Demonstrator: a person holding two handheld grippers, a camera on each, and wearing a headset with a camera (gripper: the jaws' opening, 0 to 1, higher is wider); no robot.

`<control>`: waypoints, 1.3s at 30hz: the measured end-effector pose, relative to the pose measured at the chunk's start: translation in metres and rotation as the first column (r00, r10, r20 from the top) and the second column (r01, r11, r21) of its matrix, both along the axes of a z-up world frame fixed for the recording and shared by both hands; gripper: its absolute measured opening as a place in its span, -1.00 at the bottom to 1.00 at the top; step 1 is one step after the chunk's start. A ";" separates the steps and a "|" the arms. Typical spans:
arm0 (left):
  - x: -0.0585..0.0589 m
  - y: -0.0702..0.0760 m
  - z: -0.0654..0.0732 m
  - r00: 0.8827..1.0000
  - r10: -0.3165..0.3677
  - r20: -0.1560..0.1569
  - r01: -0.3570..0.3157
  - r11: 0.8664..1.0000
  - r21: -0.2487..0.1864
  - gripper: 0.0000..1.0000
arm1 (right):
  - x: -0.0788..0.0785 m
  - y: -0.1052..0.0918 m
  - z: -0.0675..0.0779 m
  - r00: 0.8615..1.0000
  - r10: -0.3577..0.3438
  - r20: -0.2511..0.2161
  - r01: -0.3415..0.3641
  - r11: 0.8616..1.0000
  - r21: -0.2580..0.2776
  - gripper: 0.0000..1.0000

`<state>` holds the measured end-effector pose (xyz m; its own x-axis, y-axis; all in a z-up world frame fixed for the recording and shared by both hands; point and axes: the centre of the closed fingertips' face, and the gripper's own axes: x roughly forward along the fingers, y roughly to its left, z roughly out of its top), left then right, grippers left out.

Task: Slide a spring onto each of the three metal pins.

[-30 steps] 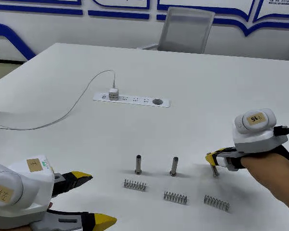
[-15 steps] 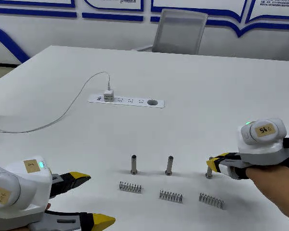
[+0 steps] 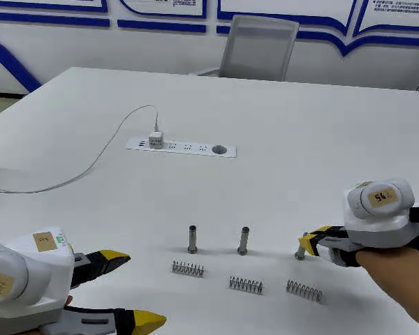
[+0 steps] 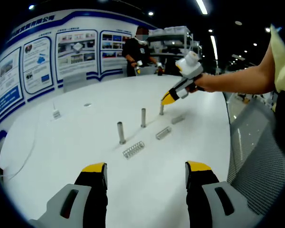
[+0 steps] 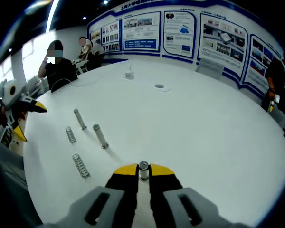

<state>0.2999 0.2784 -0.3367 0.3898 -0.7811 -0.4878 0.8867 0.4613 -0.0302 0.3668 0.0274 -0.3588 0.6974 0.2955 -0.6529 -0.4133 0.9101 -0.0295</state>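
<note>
Two yellow-tipped jaws of my right gripper (image 3: 308,244) are clenched on the top of the right-hand pin (image 5: 143,165), whose foot appears to rest on the white surface (image 3: 286,125). Just in front of that pin, on my side, the right-hand spring (image 3: 304,290) lies flat and apart from it. The middle pin (image 3: 244,240) and the left-hand pin (image 3: 193,238) stand upright in a row with the gripped one. The middle spring (image 3: 246,284) and the left-hand spring (image 3: 188,268) lie flat near the foot of each, not touching them. My left gripper (image 4: 147,173) hangs low over the near left of the surface, well apart from the row, its jaws spread wide with nothing between them. Farther back a white power strip (image 3: 180,147) lies with a cable (image 3: 98,164) trailing off to the left. Beyond the far edge of the surface stands a grey chair (image 3: 258,47).
</note>
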 end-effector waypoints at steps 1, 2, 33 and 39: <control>0.000 0.000 0.000 1.000 0.000 0.001 0.000 1.000 -0.001 0.36 | 0.000 0.000 0.000 1.000 0.001 0.000 -0.001 1.000 0.000 -0.81; 0.000 0.000 0.001 1.000 0.000 0.002 0.000 1.000 -0.001 0.36 | 0.000 0.000 -0.001 1.000 0.004 -0.003 -0.004 1.000 -0.001 -0.81; -0.002 -0.002 0.002 1.000 -0.008 0.007 0.008 1.000 -0.006 0.35 | -0.043 0.000 0.005 0.987 0.160 -0.007 -0.160 0.987 0.004 -0.65; -0.003 -0.002 0.003 1.000 -0.009 0.009 0.010 1.000 -0.006 0.34 | -0.057 0.006 -0.005 0.967 0.249 -0.049 -0.248 0.969 0.016 -0.65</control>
<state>0.2967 0.2763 -0.3342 0.3865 -0.7876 -0.4798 0.8913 0.4527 -0.0252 0.3093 0.0337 -0.3639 0.5677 0.4622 -0.6813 -0.6272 0.7788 0.0058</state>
